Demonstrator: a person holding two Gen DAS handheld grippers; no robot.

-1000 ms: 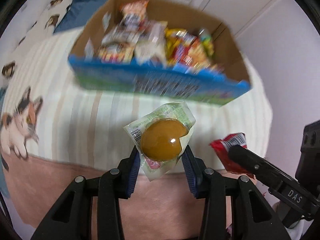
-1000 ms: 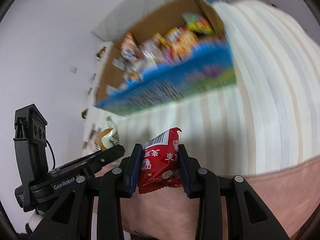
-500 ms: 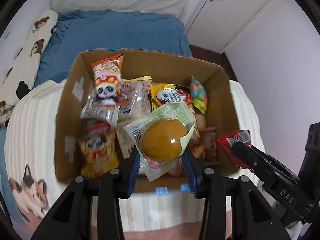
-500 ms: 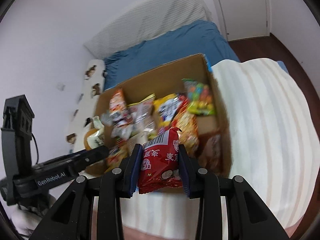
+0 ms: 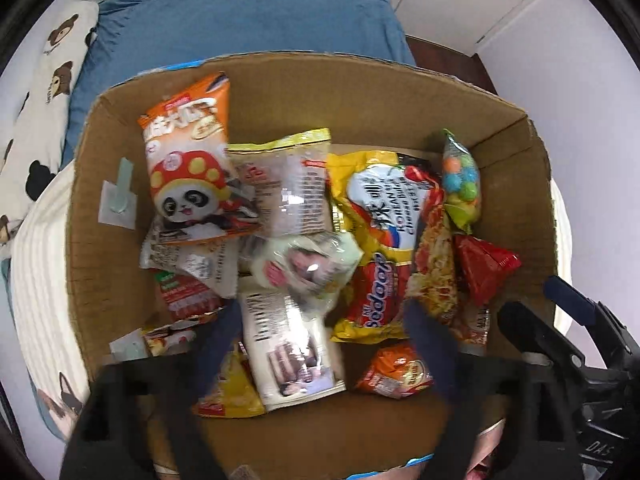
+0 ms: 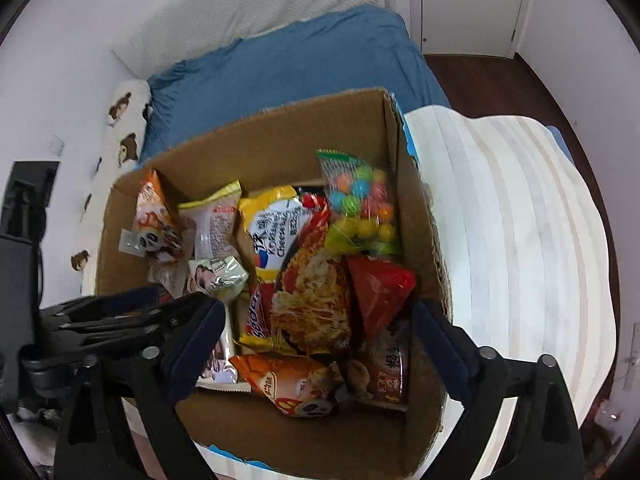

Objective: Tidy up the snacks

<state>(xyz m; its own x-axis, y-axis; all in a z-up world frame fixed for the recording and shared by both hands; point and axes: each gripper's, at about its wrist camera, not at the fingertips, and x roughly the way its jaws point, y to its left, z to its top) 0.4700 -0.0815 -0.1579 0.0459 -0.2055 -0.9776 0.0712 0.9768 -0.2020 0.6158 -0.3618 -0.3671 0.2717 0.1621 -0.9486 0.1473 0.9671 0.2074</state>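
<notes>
With both over the cardboard box (image 6: 400, 184), left gripper (image 5: 320, 344) and right gripper (image 6: 316, 332) spread wide, nothing held; red packet (image 6: 378, 288) lies inside among snacks

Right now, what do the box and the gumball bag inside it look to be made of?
Box: apparently corrugated cardboard, matte brown inside, with a rough torn-looking rim and a blue printed outer face showing at the edges.
Gumball bag: seemingly thin clear plastic film, glossy, since the coloured balls show straight through it; the green top seal is printed.
</notes>
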